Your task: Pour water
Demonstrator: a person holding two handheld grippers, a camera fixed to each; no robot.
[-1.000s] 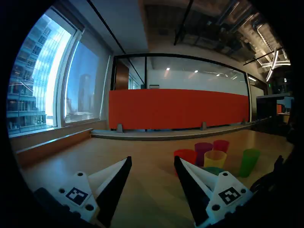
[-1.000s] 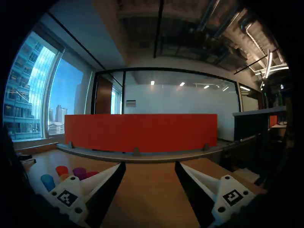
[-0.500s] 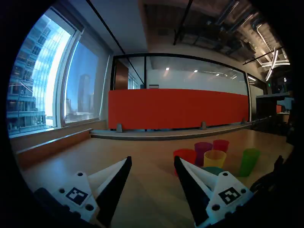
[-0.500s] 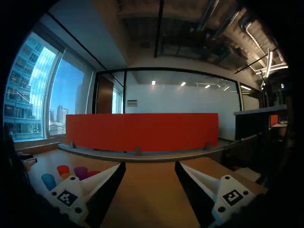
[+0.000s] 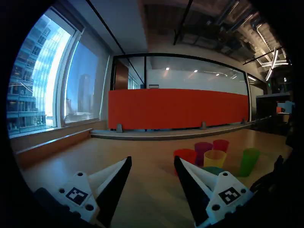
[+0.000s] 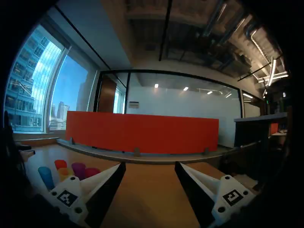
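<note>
Six plastic cups stand close together on the pale wooden bench (image 5: 152, 186), well short of its far edge and just beyond the right finger of my left hand-held gripper (image 5: 152, 159). The red plastic cup (image 5: 185, 155) is nearest that finger's tip. The yellow plastic cup (image 5: 215, 158) is just beside it. The purple plastic cup (image 5: 203, 148) and the crimson plastic cup (image 5: 220, 145) are behind those two. The green plastic cup (image 5: 249, 161) is a little apart, toward the bench's right edge. The teal plastic cup (image 5: 212, 170) is half hidden behind my finger, so I cannot tell whether it touches its neighbours. All the cups are upright, and I cannot tell what is inside them.

My left hand-held gripper hangs low over the bench with its jaws spread wide, and bare wood shows between them. My right hand-held gripper (image 6: 150, 165) is just as wide, with bench surface between its fingers. In the right gripper view the cups sit low at the left, beside and partly behind the left finger.

A long orange partition panel (image 5: 174, 108) runs along the bench's far edge. A tall glass window (image 5: 41, 83) stands past the left edge.
</note>
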